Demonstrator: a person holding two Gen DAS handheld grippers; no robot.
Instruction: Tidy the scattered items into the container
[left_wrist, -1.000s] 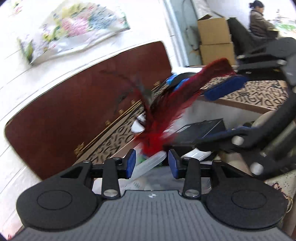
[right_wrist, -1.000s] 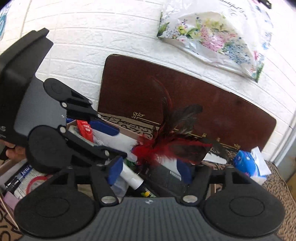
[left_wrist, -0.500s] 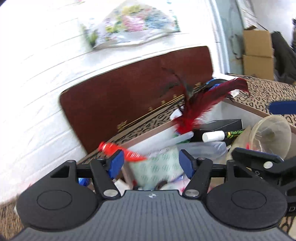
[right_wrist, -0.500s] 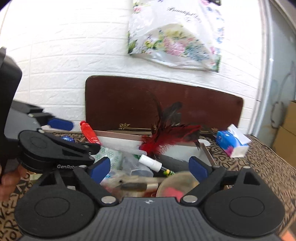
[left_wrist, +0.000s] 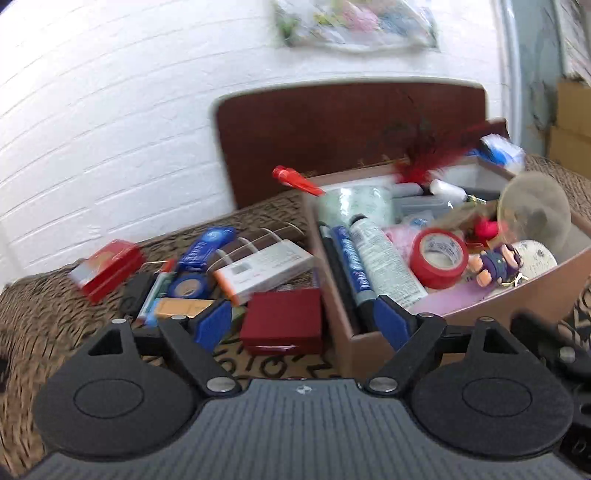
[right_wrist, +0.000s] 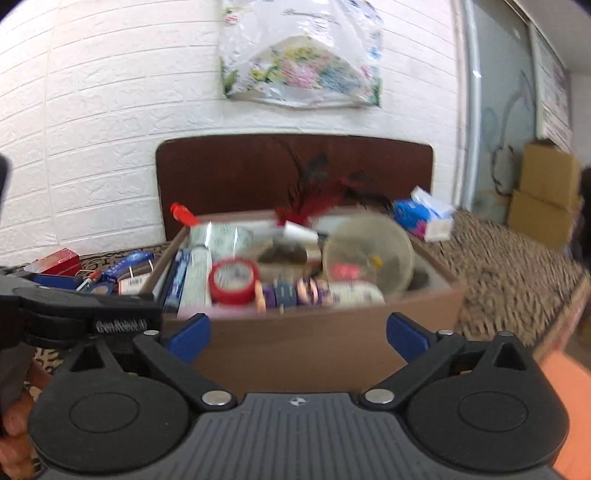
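A brown cardboard box (left_wrist: 532, 291) (right_wrist: 295, 343) stands on the leopard-print surface, packed with a red tape roll (left_wrist: 439, 258), markers, a figurine, a clear cup and a red feather toy (left_wrist: 436, 155) (right_wrist: 314, 199). Left of it lie scattered items: a dark red box (left_wrist: 282, 319), a white-and-orange carton (left_wrist: 262, 273), blue tape (left_wrist: 190, 286) and a red pack (left_wrist: 107, 269). My left gripper (left_wrist: 302, 325) hovers before the dark red box, its jaws opening and touching nothing. My right gripper (right_wrist: 297, 332) faces the box's front wall, jaws opening wide, nothing held.
A brown headboard (right_wrist: 295, 170) backs the box against a white brick wall with a floral bag (right_wrist: 299, 66). A blue tissue pack (right_wrist: 421, 218) lies right of the box. Cardboard cartons (right_wrist: 546, 192) stand far right. A hand (right_wrist: 14, 424) holds the left gripper (right_wrist: 85, 310).
Both grippers let go of the feather toy, which stays in the box. They pulled back, rolled level, and their jaws widened. The left view swung toward the scattered items.
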